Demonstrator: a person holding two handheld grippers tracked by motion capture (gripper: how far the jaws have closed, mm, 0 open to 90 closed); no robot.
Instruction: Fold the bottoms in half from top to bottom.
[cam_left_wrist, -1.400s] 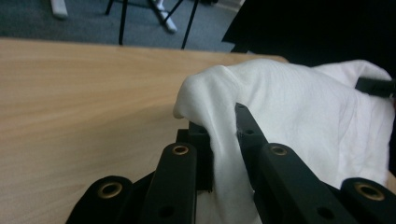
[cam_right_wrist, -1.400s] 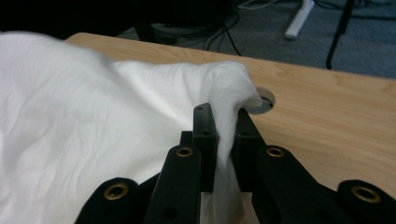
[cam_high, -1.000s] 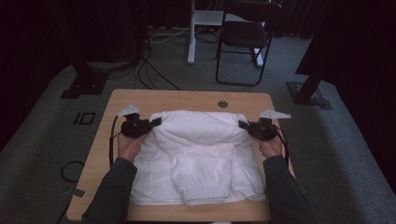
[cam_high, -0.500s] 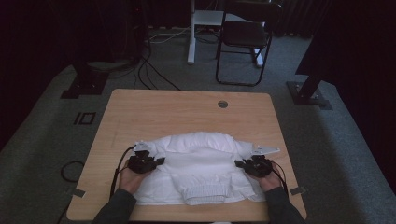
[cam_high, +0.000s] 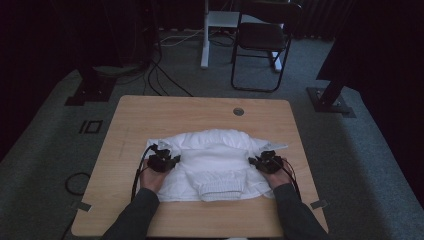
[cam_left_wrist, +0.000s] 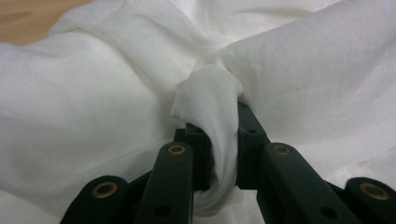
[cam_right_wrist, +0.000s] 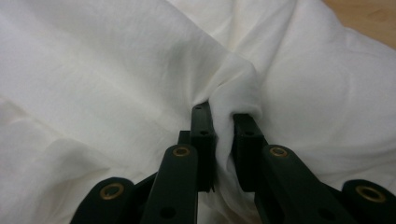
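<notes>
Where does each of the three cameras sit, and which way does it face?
High view: above the person's side, looking forward and down on the table; forearms and both hands show.
Left gripper view: on the left gripper, looking along its jaws, shut on the white garment.
Right gripper view: on the right gripper, jaws pinching a fold likewise.
All three share the garment.

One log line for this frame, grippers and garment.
left gripper: shut on white garment | right gripper: shut on white garment | garment: folded toward near edge of table
</notes>
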